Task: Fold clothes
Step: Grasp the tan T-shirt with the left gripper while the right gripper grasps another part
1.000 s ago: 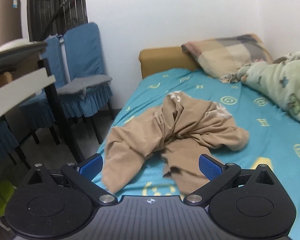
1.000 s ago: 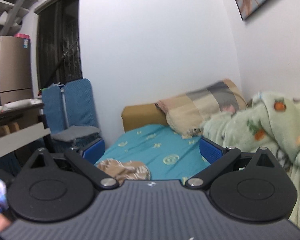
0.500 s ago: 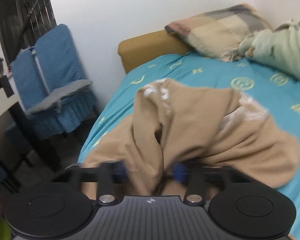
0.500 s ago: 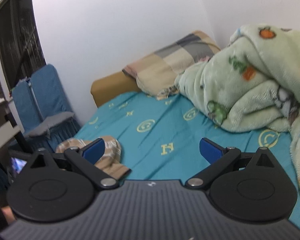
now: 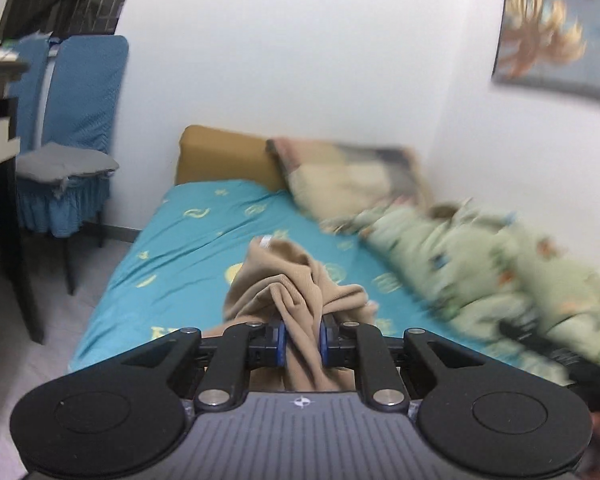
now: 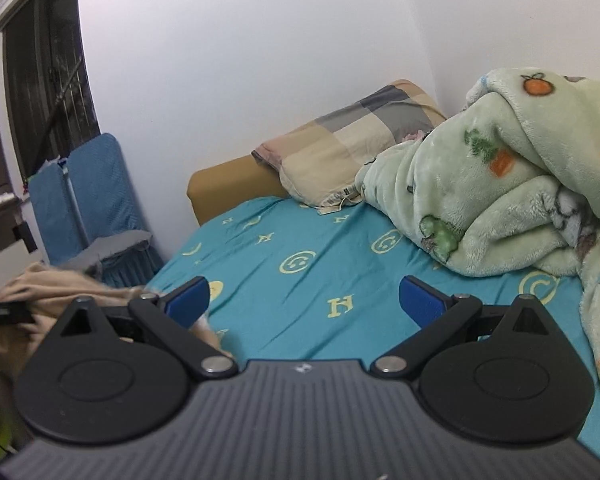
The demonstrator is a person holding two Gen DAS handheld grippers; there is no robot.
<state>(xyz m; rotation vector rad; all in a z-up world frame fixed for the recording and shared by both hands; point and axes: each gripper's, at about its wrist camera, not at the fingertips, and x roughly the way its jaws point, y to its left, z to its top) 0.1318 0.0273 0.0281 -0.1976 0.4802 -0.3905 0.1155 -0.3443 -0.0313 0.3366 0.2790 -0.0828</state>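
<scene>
Between the blue pads of the left gripper [image 5: 302, 343], a bunched fold of the tan garment [image 5: 296, 292] is pinched. The jaws are nearly together and are closing on the cloth, with the pads pressed against it from both sides. The gripper is pointed forward and slightly downward over the near end of the bed [image 5: 188, 248]. The garment is raised in a crumpled peak above the teal sheet, and its lower part is hidden behind the gripper body, so its contact with the mattress cannot be judged in the left wrist view.

The right gripper [image 6: 304, 304] is held level with a slight downward tilt over the middle of the bed [image 6: 300, 240]. Its jaws are spread wide and nothing is held between the pads; only bare printed sheet is seen in the gap. The tan garment [image 6: 48, 292] is seen at the far left of the right wrist view, just beside the left finger of that gripper, and a dark piece of the other gripper is visible against the cloth.

A checked pillow [image 6: 352, 148] is propped at the headboard [image 6: 228, 188], and a green fleece blanket [image 6: 500, 184] is heaped along the right side of the bed. Blue-covered chairs [image 5: 80, 120] are positioned beside the bed. Motion blur is present on the right of the left wrist view.
</scene>
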